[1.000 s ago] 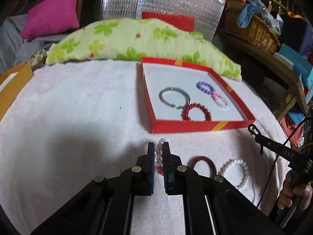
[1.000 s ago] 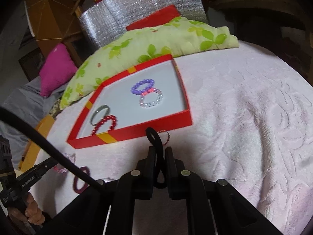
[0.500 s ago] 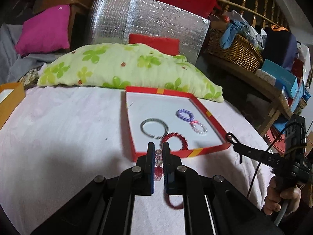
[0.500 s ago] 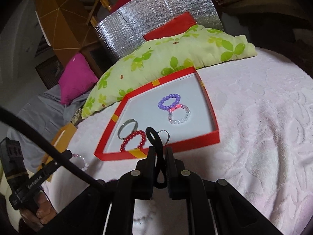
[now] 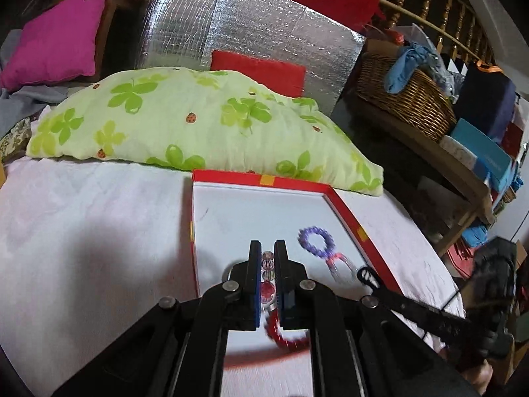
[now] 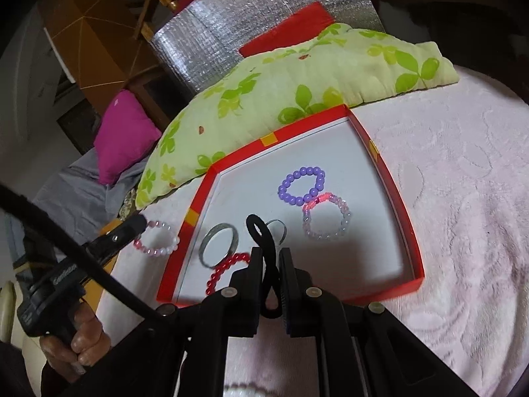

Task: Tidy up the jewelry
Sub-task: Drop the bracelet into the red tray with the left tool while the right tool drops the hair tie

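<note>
A pale pink bedspread (image 6: 463,198) carries a red tray (image 6: 393,178) before a leaf-print pillow (image 5: 198,125). The left tool (image 5: 267,264) is clamped on a pink-and-clear beaded bracelet (image 6: 155,240) beside the tray; the right tool (image 6: 271,264) pinches a black hair tie (image 6: 261,241) over it.

A shallow box (image 6: 390,185) lies on the bed (image 6: 463,218), a long pillow (image 6: 297,82) just behind it. Inside, two bead bracelets (image 6: 301,186) touch at the right; a metal bangle (image 6: 219,244) and another bead bracelet (image 6: 228,269) lie at the near left. The left tool (image 6: 140,222) holds a bracelet (image 6: 155,240) left of the box.
</note>
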A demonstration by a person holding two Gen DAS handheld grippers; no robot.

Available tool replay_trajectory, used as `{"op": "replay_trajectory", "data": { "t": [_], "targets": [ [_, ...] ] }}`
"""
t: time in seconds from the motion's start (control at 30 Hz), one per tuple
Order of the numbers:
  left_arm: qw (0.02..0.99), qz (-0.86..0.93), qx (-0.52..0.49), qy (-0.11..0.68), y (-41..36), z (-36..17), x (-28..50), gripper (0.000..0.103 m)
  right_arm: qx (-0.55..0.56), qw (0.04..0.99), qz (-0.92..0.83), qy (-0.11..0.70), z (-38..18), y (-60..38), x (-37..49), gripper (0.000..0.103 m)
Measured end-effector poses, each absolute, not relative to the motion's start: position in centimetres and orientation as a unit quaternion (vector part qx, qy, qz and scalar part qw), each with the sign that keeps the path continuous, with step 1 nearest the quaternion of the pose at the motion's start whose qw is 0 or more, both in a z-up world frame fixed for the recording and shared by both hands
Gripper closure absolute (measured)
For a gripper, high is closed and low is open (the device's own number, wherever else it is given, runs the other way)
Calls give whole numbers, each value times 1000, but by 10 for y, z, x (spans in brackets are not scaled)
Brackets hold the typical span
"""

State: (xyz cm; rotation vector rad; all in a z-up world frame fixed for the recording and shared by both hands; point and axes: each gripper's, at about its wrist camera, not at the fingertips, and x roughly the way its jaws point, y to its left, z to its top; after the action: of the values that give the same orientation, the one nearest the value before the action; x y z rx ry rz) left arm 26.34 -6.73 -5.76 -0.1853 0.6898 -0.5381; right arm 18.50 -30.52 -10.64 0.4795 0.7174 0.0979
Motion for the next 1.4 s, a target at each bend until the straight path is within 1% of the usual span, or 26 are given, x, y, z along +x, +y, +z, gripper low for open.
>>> {"op": "replay_trajectory", "data": {
  "t": [0.17, 0.37, 0.43, 0.47, 0.63, 0.67, 0.7, 0.73, 0.77, 0.8, 0.87, 0.93, 1.0, 1.03, 1.13, 1.23, 1.3, 1.33, 1.37, 1.4],
  "targets": [
    [902, -248, -86, 343, -83, -69, 296, 96, 228, 905, 43, 356, -114, -303, 198, 92],
    [896, -237, -54, 372, -103, -88, 324, 96, 232, 905, 41, 355, -119, -302, 208, 92],
    [892, -234, -41, 384, -109, -92, 328, 96, 232, 904, 40, 358, -121, -300, 212, 92],
    [890, -235, -38, 388, -110, -94, 330, 96, 232, 903, 41, 361, -122, -299, 214, 89],
    [881, -244, -27, 404, -115, -99, 329, 94, 225, 903, 32, 364, -124, -297, 214, 89],
    [882, -240, -20, 404, -116, -100, 328, 87, 226, 904, 30, 362, -123, -298, 213, 89],
    [884, -235, -14, 404, -116, -100, 325, 71, 228, 904, 28, 361, -123, -299, 212, 88],
    [887, -229, -8, 401, -116, -99, 322, 61, 232, 903, 27, 360, -122, -301, 211, 85],
    [892, -222, -3, 394, -115, -97, 317, 45, 237, 903, 29, 356, -121, -303, 209, 82],
    [899, -214, 5, 382, -114, -93, 309, 40, 241, 904, 27, 352, -120, -305, 207, 79],
    [905, -207, 26, 370, -115, -87, 299, 39, 245, 906, 21, 344, -118, -309, 201, 74],
    [911, -188, 59, 362, -116, -82, 286, 38, 248, 906, 18, 342, -117, -312, 197, 74],
    [914, -169, 88, 358, -116, -80, 274, 32, 245, 908, 14, 340, -116, -313, 193, 74],
    [916, -159, 108, 353, -116, -80, 265, 31, 240, 910, 12, 339, -114, -313, 190, 74],
    [919, -137, 147, 340, -116, -78, 248, 30, 231, 913, 5, 336, -111, -312, 183, 74],
    [921, -121, 153, 337, -109, -74, 232, 30, 227, 915, 1, 334, -109, -313, 174, 73],
    [923, -120, 145, 334, -103, -71, 223, 30, 225, 916, -3, 333, -109, -314, 170, 64],
    [925, -118, 141, 333, -100, -70, 218, 30, 225, 916, -6, 331, -109, -314, 167, 51],
    [926, -117, 137, 332, -96, -68, 212, 30, 226, 918, -9, 327, -108, -315, 164, 44],
    [927, -116, 134, 331, -93, -67, 207, 30, 226, 919, -10, 322, -107, -315, 161, 44]
  ]
}}
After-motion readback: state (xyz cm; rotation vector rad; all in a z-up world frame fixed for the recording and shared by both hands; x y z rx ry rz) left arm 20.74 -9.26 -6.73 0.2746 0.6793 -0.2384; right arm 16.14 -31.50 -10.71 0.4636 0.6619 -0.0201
